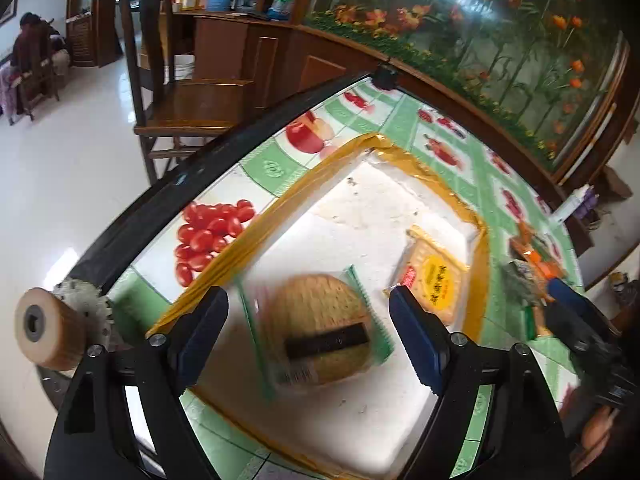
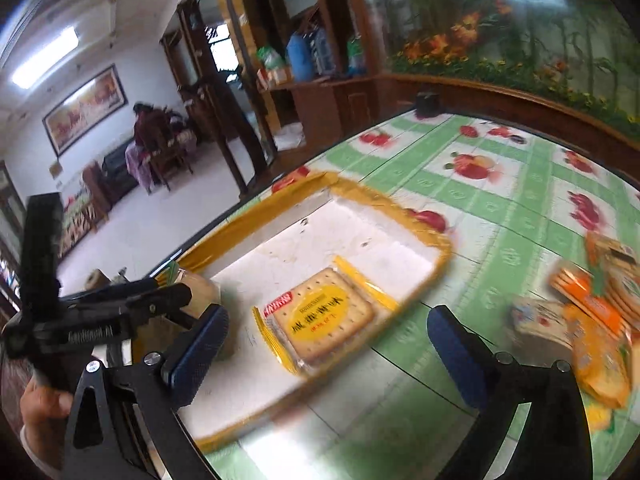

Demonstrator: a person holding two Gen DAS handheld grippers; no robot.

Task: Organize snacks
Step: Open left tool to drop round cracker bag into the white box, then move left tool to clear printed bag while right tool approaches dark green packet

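A white foam tray (image 1: pixel 360 208) with yellow tape on its rim lies on the fruit-print tablecloth. In it are a round biscuit pack with green edges (image 1: pixel 320 336) and a square cracker pack with a yellow label (image 1: pixel 436 276). My left gripper (image 1: pixel 308 328) is open above the tray, and the round pack lies between its fingers, blurred. In the right wrist view the tray (image 2: pixel 360 236) holds the square cracker pack (image 2: pixel 320 316). My right gripper (image 2: pixel 328 344) is open and empty over the tray's near rim. The left gripper also shows in the right wrist view (image 2: pixel 120 308).
A pile of orange and yellow snack packs (image 2: pixel 592 312) lies on the tablecloth to the right of the tray; it also shows in the left wrist view (image 1: pixel 532 268). A wooden chair (image 1: pixel 176 92) and cabinet stand beyond the table's black edge (image 1: pixel 160 204).
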